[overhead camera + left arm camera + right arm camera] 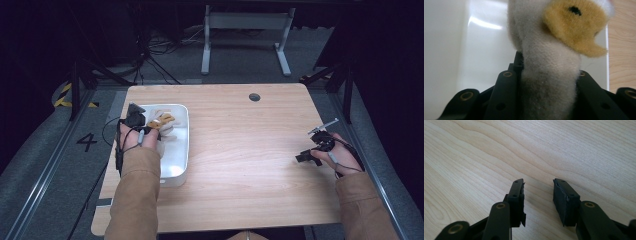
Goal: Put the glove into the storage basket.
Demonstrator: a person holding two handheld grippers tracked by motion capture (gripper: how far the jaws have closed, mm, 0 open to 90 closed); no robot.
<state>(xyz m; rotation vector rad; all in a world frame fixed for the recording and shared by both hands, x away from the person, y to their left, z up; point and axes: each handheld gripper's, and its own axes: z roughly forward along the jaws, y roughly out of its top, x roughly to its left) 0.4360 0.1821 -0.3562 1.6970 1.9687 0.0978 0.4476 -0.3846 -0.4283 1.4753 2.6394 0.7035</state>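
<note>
At the left, the left gripper (141, 121) is gripping a grey plush toy (549, 75) with a yellow patch, holding it over the white tray (181, 150) on the wooden table (240, 150). At the right, the right gripper (537, 195) is standing open with nothing between its jaws, hovering over bare wood.

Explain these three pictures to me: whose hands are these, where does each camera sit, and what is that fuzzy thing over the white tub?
A person at a wooden table holds a two-jaw gripper in each hand. The high view looks down from above; the other two cameras ride on the grippers. The left gripper is shut on a plush toy, cream with a tan patch, over the white bin. In the left gripper view the toy sits between the black jaws. The right gripper is open, nothing between its jaws, above bare wood.
</note>
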